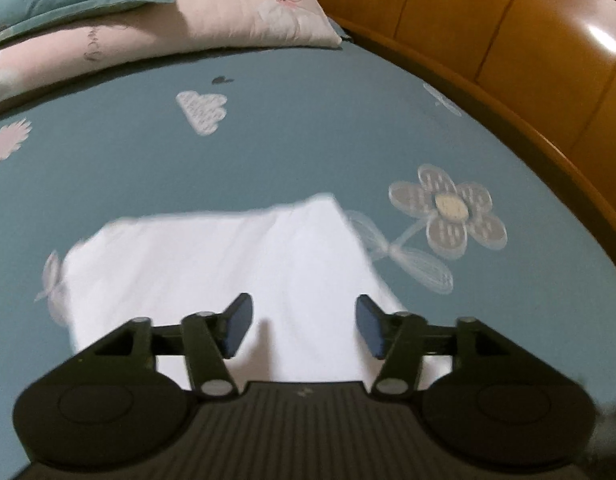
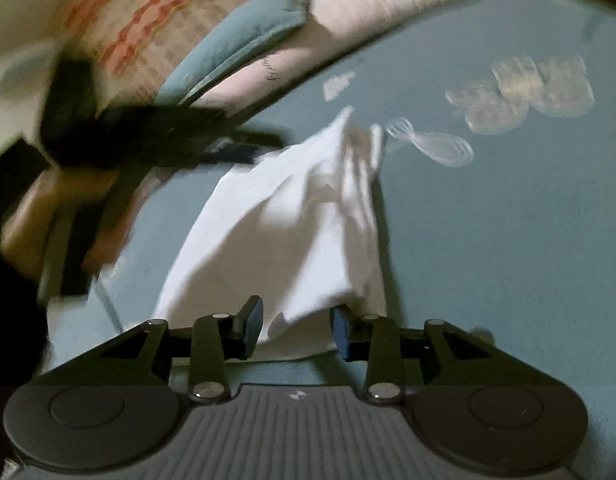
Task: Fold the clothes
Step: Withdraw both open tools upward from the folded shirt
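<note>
A teal flower-printed bed sheet [image 1: 267, 140] fills the scene. In its near middle lies a white cloth garment [image 1: 211, 264], gathered into a compact rectangle, seemingly mostly folded. The left gripper [image 1: 303, 326] and right gripper [image 2: 297, 330] hover with fingers spread, grasping nothing.

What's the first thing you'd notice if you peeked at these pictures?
A bright white cloth lies in the middle of a teal bedsheet, right in front of the open left gripper. Beside it, on the right, is a big printed flower. In the right wrist view the cloth is rumpled, lying ahead of the open right gripper.
</note>
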Demonstrator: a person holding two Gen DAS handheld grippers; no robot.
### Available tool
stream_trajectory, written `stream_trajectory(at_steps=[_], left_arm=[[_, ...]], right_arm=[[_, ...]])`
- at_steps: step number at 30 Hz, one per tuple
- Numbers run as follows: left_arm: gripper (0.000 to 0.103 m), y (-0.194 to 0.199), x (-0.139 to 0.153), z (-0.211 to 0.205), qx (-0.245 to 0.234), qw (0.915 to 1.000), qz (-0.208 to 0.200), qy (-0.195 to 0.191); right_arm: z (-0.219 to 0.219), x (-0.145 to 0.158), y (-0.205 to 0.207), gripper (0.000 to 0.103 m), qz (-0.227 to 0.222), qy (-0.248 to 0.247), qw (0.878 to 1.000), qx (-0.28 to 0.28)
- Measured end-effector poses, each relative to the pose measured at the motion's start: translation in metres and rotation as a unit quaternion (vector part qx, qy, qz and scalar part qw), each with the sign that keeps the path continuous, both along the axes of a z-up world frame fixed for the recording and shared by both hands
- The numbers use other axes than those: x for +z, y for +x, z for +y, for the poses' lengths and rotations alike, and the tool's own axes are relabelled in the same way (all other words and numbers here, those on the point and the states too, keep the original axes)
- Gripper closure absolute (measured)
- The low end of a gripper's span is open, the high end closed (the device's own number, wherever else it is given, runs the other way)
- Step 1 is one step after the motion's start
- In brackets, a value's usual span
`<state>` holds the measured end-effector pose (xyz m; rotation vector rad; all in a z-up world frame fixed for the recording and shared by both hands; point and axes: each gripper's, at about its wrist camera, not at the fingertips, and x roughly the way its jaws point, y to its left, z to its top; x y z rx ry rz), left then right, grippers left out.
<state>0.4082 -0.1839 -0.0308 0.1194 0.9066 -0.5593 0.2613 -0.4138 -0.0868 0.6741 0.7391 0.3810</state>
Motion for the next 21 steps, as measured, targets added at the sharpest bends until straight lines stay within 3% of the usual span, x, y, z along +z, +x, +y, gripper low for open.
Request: stream_trajectory(at_steps=[3,7,13,16,21], left_arm=[[0.034,-0.03,-0.001,0.03,-0.009,0.9998,-0.01,0.011],[0.025,-0.071,-0.004,0.067,-0.004,0.9983,-0.039,0.043],[0.023,-0.119,-0.018,0.101,0.014,0.9981,-0.035,0.049],[0.022,-0.134,-0.022,0.101,0.01,0.998,-0.042,0.047],[0.02,-0.127,-0.017,0.083,-0.009,0.9979,-0.052,0.037]], right_arm=[[-0.01,-0.004,0.003,0.062,0.011,0.043,0.999,-0.007],[-0.013,-0.001,0.003,0.062,0.006,0.034,0.999,-0.025],[-0.017,0.004,0.002,0.062,-0.002,0.017,0.999,-0.051],[-0.019,0.006,0.002,0.062,-0.007,0.008,0.998,-0.064],[-0.025,0.02,0.0,0.062,-0.05,0.03,0.994,-0.096]])
